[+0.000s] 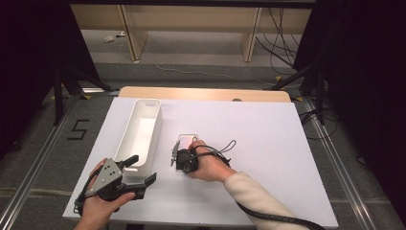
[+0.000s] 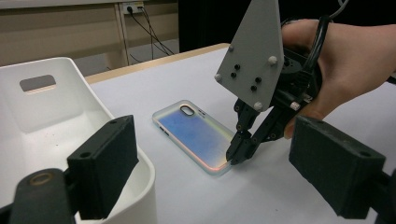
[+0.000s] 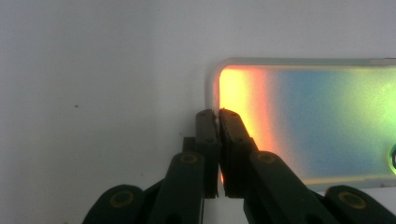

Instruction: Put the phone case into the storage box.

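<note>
R gripper point(image 2: 238, 151) jaws clenched on thin rim of phone case point(image 2: 196, 135), mid-tabletop. Risk: slips out when lifted. L gripper point(image 1: 139, 175) jaws released, near white bin point(image 1: 139, 132).

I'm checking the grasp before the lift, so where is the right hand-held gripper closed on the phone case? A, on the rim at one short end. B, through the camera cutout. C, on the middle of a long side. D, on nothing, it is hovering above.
A: the right hand-held gripper pinches the phone case by its end rim, opposite the camera cutout.

An iridescent, translucent phone case point(image 2: 195, 135) lies flat on the white table point(image 1: 268, 134), beside the bin point(image 1: 139, 134).
</note>
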Tool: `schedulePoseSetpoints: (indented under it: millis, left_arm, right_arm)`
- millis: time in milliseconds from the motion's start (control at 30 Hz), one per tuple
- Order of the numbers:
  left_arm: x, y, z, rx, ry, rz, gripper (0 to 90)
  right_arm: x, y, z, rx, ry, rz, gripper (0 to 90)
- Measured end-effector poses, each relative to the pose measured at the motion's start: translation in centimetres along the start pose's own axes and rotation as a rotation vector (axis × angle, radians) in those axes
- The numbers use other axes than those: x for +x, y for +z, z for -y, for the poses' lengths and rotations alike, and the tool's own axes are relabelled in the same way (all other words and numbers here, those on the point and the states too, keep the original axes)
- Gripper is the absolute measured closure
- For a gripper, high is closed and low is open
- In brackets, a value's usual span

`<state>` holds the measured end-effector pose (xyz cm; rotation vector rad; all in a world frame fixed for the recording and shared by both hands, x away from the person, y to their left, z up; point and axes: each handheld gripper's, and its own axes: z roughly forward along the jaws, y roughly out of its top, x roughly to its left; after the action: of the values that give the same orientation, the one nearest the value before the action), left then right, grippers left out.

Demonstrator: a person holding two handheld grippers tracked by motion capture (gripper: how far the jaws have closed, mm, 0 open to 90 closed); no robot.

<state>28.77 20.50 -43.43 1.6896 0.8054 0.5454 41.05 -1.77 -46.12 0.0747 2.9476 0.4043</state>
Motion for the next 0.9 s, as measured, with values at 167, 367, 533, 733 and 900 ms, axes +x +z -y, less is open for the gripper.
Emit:
schedulePoseSetpoints:
  millis: [167,367,533,733,900]
  left_arm:
    - [0.0,0.0,0.0,0.001,0.002,-0.001,14.5]
    - [0.0,0.0,0.0,0.001,0.002,-0.001,14.5]
    - [0.0,0.0,0.0,0.002,-0.002,-0.003,14.5]
    - [-0.1,0.0,0.1,0.004,-0.01,-0.003,14.5]
    - [0.0,0.0,0.1,0.005,-0.002,-0.003,14.5]
  right_arm:
    - [-0.1,0.0,0.1,0.004,-0.03,0.008,88.0]
    - [0.0,-0.1,0.1,0.007,-0.033,0.011,88.2]
    - [0.1,-0.1,0.3,-0.011,-0.043,0.022,88.3]
    - [0.5,-0.4,0.7,-0.069,-0.034,0.031,88.2]
    - [0.7,-1.1,1.0,-0.101,-0.033,0.052,88.4]
